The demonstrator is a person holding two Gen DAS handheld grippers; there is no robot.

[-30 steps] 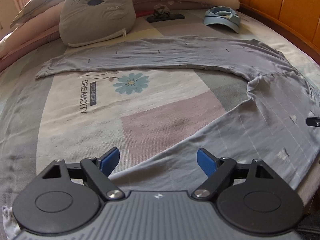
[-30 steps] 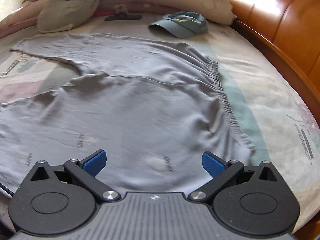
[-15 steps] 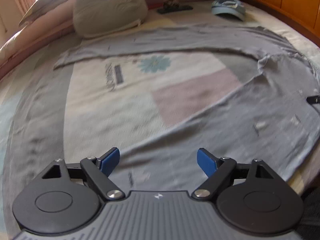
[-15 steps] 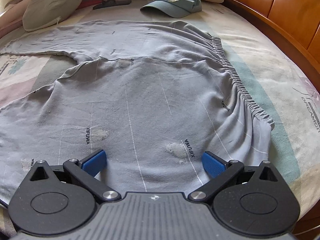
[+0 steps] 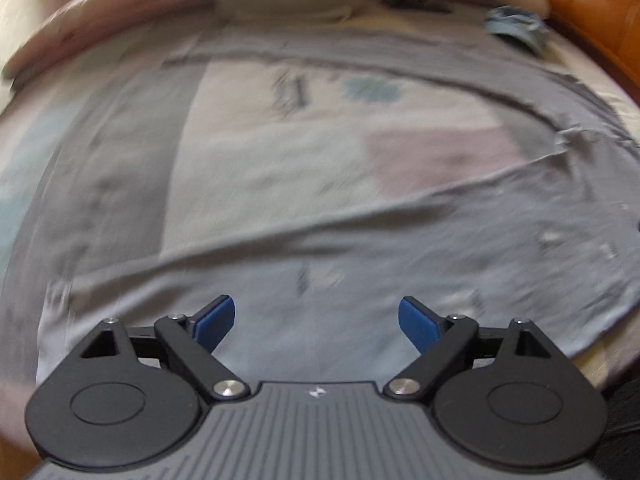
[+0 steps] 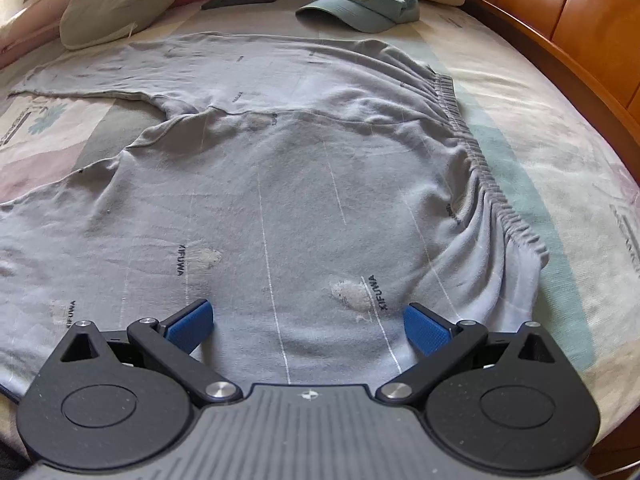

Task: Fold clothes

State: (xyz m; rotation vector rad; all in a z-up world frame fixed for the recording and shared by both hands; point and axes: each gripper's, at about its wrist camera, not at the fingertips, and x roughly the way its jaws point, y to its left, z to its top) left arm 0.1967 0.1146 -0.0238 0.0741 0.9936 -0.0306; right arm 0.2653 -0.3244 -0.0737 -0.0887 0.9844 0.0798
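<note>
A pair of grey trousers [image 6: 280,184] lies spread flat and unfolded across a patterned bed [image 6: 540,128]. The gathered elastic waistband [image 6: 484,176] runs along the right side, puckering the cloth beside it. Both legs stretch away to the left, parted in a V: the far leg [image 5: 360,50] lies toward the far side of the bed, the near leg [image 5: 320,272] along the near edge. Thin white lines, small "XIFUWA" lettering and worn pale patches mark the fabric. The left wrist view is blurred, the leg ends indistinct.
</note>
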